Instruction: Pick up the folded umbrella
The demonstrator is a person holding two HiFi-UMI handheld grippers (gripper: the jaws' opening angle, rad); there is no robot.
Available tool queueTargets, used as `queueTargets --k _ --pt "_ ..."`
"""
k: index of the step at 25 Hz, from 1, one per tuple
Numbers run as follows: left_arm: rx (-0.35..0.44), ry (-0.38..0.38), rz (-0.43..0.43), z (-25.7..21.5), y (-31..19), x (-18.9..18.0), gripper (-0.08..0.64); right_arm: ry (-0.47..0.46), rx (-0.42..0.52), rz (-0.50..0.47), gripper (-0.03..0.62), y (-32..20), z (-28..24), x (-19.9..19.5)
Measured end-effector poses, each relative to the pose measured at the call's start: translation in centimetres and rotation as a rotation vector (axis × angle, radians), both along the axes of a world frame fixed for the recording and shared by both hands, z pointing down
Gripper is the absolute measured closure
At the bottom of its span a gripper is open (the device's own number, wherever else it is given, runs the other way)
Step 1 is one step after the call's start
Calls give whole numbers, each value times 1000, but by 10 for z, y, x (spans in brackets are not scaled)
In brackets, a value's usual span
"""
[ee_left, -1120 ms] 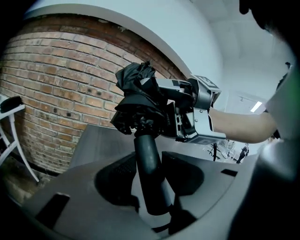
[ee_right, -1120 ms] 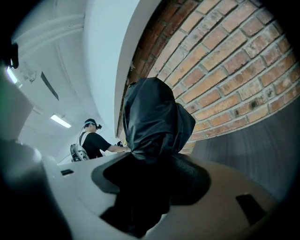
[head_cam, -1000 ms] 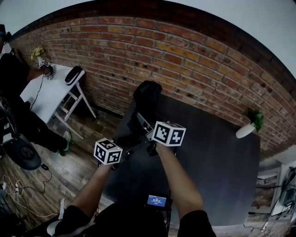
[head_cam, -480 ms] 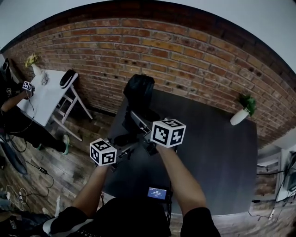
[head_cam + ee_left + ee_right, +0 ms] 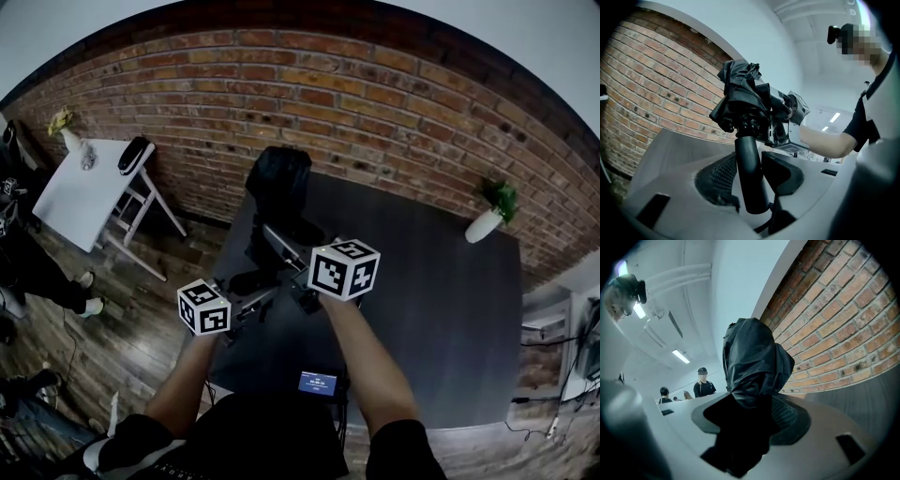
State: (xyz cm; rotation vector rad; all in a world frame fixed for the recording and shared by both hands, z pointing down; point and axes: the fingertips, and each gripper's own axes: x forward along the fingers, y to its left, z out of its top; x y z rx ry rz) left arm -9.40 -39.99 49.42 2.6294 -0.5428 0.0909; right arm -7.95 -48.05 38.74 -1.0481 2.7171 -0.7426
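1. The left gripper [image 5: 752, 187] is clamping the smooth, rounded black plastic handle [image 5: 749, 159] of the folded black fabric umbrella [image 5: 277, 184].
2. The right gripper [image 5: 747, 427] is squeezing its crumpled, glossy canopy folds [image 5: 757, 362].
3. The umbrella is being held between both grippers over the flat dark grey matte table [image 5: 441, 309], in front of the rough red brick wall [image 5: 375, 103].

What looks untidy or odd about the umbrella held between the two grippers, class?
The umbrella's canopy is rumpled and bunched loosely, not wrapped tight. The right gripper is shut on that fabric, while the left gripper clamps the handle. Nothing else stands out.
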Motion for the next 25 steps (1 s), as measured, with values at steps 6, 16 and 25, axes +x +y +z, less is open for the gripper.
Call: queueTargets --k 6,16,25 --pt "2 2 -3 0 2 -3 388 -2 3 -10 336 2 0 -3" --pt "2 3 -3 2 2 -4 388 -3 0 -11 336 1 2 -4" --pt "1 0 -4 4 -1 -4 388 6 2 -13 336 -1 4 -4"
